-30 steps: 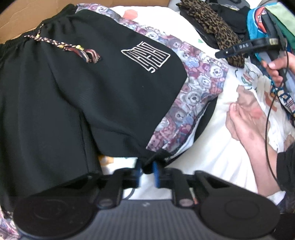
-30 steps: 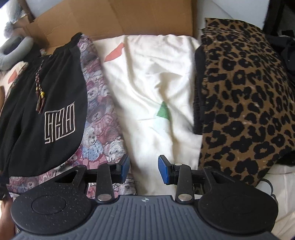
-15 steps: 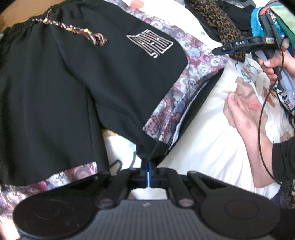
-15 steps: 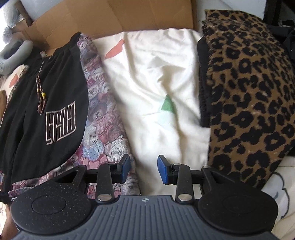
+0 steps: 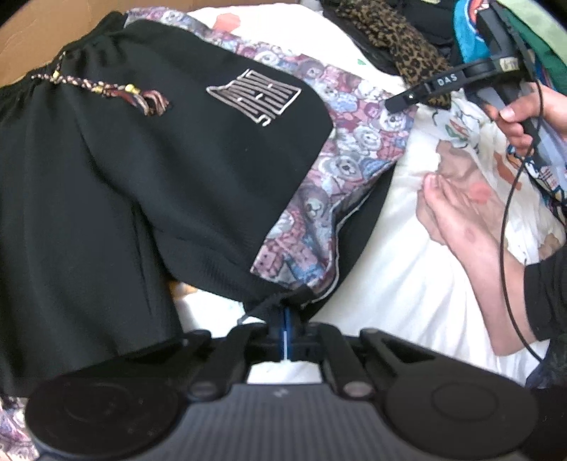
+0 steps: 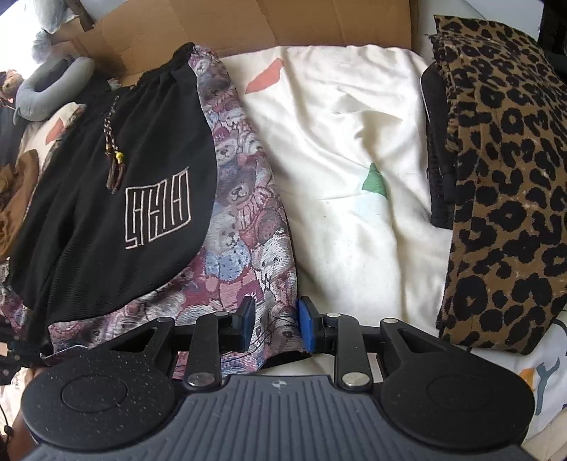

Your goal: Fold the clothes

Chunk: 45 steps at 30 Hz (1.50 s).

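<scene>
Black shorts (image 5: 149, 184) with a white maze logo and a braided drawstring lie on a teddy-bear print garment (image 5: 354, 142) spread over the white sheet. My left gripper (image 5: 285, 321) is shut on the near hem corner of the shorts. In the right wrist view, the shorts (image 6: 117, 220) lie at the left. My right gripper (image 6: 276, 324) sits over the near edge of the teddy-bear garment (image 6: 248, 220). Its jaws are closing with that edge between the blue pads (image 6: 306, 324), which do not press on it. A hand holds it at the left wrist view's right edge.
A folded leopard-print garment (image 6: 503, 184) lies on dark clothes at the right. Cardboard (image 6: 248, 25) stands behind the white sheet (image 6: 354, 142). A grey neck pillow (image 6: 46, 85) is at far left. A person's bare limb (image 5: 467, 227) rests on the sheet beside a trailing cable.
My left gripper closed on the shorts' hem corner and tugged it slightly. The right gripper shifted left over the teddy-bear garment's edge, and its jaws narrowed.
</scene>
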{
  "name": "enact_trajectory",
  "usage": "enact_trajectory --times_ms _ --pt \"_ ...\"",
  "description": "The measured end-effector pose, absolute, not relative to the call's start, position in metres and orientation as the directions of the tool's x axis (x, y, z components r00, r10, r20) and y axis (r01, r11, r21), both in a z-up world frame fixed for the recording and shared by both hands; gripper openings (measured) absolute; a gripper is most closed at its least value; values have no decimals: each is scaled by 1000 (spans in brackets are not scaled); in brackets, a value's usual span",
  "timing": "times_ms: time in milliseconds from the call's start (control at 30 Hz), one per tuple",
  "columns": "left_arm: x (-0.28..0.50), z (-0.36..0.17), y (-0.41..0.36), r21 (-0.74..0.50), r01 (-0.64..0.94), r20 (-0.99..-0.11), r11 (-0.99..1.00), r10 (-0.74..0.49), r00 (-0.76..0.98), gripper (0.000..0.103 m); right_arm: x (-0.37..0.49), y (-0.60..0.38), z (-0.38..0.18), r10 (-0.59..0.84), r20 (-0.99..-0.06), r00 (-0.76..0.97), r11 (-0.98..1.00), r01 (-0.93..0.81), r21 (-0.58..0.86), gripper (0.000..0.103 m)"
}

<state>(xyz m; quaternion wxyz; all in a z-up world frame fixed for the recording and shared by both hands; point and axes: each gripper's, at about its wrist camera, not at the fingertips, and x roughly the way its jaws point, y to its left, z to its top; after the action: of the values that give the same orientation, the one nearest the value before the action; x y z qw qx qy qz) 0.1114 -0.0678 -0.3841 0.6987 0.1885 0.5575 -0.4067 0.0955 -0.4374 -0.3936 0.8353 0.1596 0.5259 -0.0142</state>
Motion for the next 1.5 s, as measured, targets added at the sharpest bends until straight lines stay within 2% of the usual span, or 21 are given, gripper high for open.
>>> enact_trajectory --times_ms 400,500,600,1500 --pt "109 -400 -57 -190 685 -953 703 -300 45 0 97 -469 -405 111 -872 477 904 317 288 33" --pt "110 -406 -55 -199 665 -958 720 -287 24 0 97 -471 -410 116 -869 481 890 339 306 26" --pt "111 -410 -55 -207 653 -960 728 -281 8 0 99 -474 -411 115 -865 489 876 361 321 26" --pt "107 -415 -67 -193 672 -966 715 -258 -2 0 93 -442 -420 183 -875 449 896 290 337 26"
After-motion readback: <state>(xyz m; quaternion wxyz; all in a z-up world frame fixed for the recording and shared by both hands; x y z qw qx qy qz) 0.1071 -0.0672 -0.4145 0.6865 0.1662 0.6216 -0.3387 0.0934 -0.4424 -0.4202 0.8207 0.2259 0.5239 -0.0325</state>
